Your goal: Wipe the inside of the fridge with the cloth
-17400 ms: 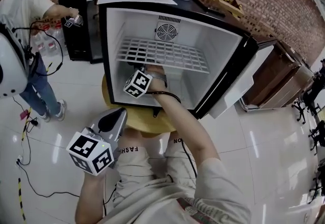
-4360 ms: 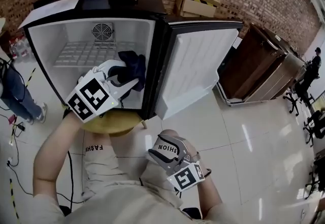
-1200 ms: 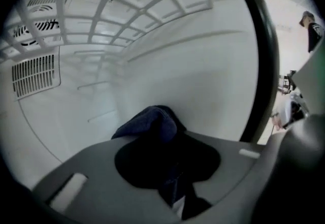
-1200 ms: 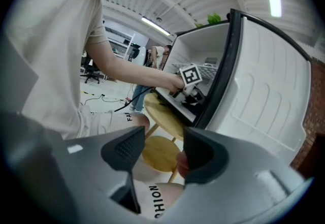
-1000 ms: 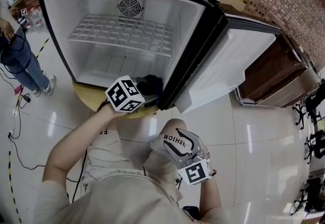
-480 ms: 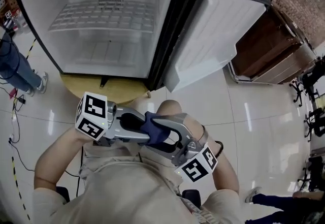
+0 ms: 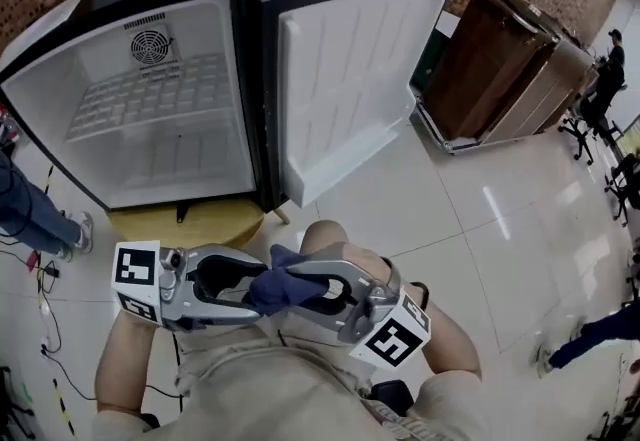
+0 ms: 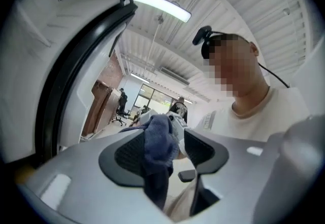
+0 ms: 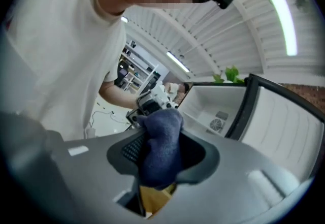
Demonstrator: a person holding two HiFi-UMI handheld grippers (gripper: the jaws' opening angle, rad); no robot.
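Now, cloth (image 7: 272,287) pinched by right gripper (image 9: 163,151), fingers (image 9: 129,149) just closed; left gripper (image 8: 163,151) fingers (image 8: 201,149) just opened, spread (tail hidden)

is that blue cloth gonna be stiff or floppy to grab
Likely floppy: the cloth bunches up top and its tail droops limp. Probably light for its size: thin, soft folds. Fuzzy surface looks grippy, so unlikely to slip.

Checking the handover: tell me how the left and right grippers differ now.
The left gripper has just opened its jaws wide, the cloth loose between them; the right gripper has just closed and pinches it. In the head view the left reaches in from the left, the right from the right. Both meet at the cloth above the lap.
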